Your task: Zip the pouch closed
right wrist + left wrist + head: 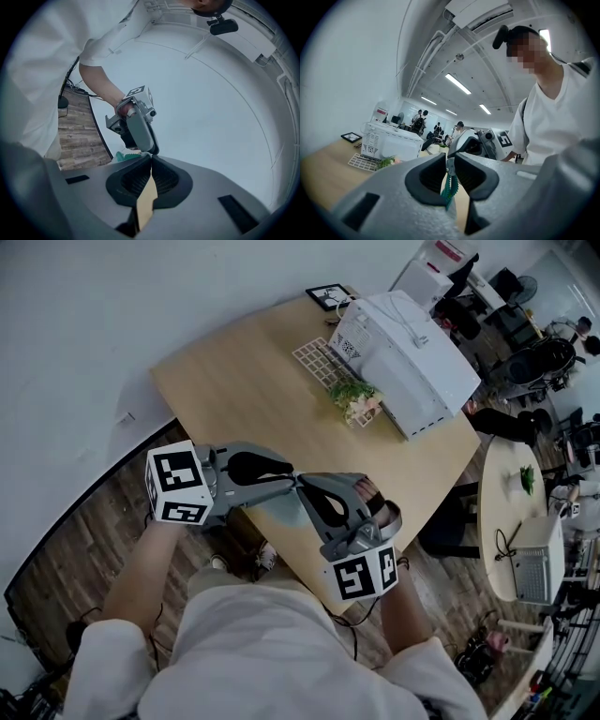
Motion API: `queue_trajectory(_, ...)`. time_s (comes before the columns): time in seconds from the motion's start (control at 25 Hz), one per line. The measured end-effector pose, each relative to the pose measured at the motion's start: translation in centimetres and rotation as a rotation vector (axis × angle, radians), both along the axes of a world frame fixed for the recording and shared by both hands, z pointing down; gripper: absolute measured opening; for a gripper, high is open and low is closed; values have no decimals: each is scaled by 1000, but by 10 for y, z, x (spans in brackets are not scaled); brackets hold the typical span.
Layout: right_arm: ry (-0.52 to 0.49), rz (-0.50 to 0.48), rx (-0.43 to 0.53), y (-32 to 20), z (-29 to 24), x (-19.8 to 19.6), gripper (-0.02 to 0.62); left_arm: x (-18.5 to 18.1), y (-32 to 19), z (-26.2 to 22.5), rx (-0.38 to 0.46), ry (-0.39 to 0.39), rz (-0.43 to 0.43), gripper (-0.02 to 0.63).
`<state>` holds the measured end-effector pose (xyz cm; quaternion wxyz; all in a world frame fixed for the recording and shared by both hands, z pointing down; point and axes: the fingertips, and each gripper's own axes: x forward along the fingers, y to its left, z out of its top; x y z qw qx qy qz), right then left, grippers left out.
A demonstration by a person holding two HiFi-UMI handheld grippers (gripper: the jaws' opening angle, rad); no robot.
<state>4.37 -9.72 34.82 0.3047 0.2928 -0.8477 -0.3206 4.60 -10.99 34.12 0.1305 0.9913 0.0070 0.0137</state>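
Observation:
In the head view my left gripper (294, 479) and right gripper (301, 483) meet tip to tip above the near edge of the wooden table (244, 399); the pouch is hidden between them. The left gripper view shows the left gripper (450, 160) shut on a small metal zipper pull (449, 165), with teal zipper teeth (451, 183) hanging below it. In the right gripper view the right gripper (151, 158) is shut on the pouch's tan edge (147, 199). A bit of teal zipper (123, 156) shows just left of the jaw tips.
A white microwave (405, 354) stands at the table's far right corner, with a small plant (354, 399), a white grid mat (317, 358) and a framed picture (328, 296) next to it. A black chair (450, 521) and a round table (511, 507) stand to the right.

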Motion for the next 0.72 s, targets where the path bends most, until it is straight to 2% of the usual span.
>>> queue_trajectory(0.2, -25, 19, -9, 3, 2, 6, 6, 1, 4, -1, -13, 28, -14, 57)
queue_trajectory(0.36, -105, 65, -37, 0, -3, 17, 6, -8, 3, -4, -18, 70, -43, 52)
queue_trajectory(0.48, -158, 87, -54, -2, -7, 21, 6, -10, 5, 1, -16, 79, -47, 52)
queue_trajectory(0.72, -194, 93, -61, -3, -8, 18, 6, -9, 7, 7, -33, 93, -58, 54)
